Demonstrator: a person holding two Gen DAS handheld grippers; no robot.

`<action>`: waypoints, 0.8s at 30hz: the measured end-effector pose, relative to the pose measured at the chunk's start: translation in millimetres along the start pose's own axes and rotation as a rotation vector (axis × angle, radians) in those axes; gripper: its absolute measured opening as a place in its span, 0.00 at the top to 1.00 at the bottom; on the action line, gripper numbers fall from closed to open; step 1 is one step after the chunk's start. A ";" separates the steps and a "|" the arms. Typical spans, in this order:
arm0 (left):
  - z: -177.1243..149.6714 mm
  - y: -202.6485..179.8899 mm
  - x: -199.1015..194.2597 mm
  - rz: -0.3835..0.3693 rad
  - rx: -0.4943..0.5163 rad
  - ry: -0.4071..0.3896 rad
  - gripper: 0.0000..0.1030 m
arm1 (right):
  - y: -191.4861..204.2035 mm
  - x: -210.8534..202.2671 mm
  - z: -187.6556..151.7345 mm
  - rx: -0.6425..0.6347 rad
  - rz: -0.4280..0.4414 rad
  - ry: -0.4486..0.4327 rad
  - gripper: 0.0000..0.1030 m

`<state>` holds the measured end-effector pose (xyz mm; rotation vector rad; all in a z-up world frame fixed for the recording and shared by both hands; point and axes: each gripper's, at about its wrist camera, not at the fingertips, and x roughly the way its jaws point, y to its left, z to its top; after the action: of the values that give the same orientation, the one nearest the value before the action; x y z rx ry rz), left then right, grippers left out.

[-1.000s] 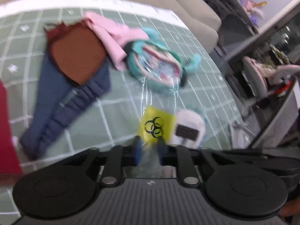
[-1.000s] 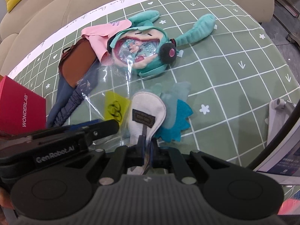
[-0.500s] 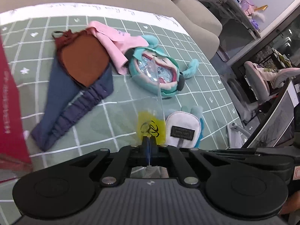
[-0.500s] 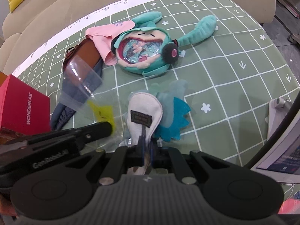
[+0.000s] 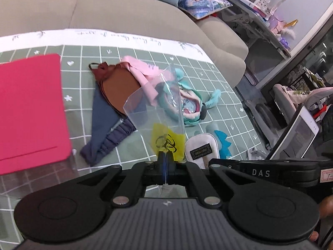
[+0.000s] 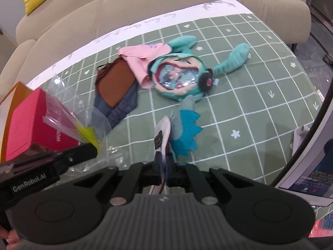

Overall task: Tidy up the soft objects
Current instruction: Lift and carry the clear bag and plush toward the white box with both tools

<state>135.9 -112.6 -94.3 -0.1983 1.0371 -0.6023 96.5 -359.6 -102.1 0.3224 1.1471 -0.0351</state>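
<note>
My left gripper (image 5: 165, 160) is shut on a clear plastic bag (image 5: 158, 104) with a yellow biohazard mark (image 5: 168, 143), held up above the cloth; the bag also shows in the right wrist view (image 6: 72, 114). My right gripper (image 6: 163, 162) is shut on a small grey-white pouch (image 6: 163, 133) with a dark label and blue felt spikes (image 6: 187, 137), lifted on edge; it also shows in the left wrist view (image 5: 201, 150). A teal plush doll head (image 6: 181, 79), a pink cloth (image 6: 143, 60), a brown pouch (image 6: 114, 85) and a navy garment (image 6: 118, 108) lie on the green checked cloth (image 6: 249, 95).
A red box (image 5: 29, 108) stands at the left. A beige sofa (image 6: 145, 10) runs behind the table. A tablet or screen (image 6: 312, 162) stands at the right edge. Shelves and a chair (image 5: 291, 95) are off to the right.
My left gripper has risen and lifted the plastic bag off the cloth, so the bag now stands up. My right gripper has tipped the grey pouch up on edge.
</note>
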 end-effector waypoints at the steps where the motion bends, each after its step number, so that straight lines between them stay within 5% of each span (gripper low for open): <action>1: 0.1 -0.4 -3.1 0.001 0.000 -0.004 1.00 | 2.1 -2.2 0.0 -0.001 -0.001 -0.002 1.00; 17: -0.6 5.6 -53.1 0.024 -0.041 -0.039 1.00 | 56.0 -67.2 -10.3 -0.105 -0.008 -0.083 1.00; 24: 5.3 26.1 -99.6 0.071 -0.157 -0.036 1.00 | 103.3 -100.0 -7.6 -0.184 0.022 -0.128 1.00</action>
<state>113.8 -36.5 -28.4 -0.3076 1.0532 -0.4514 67.9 -272.7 9.2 0.1665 1.0115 0.0685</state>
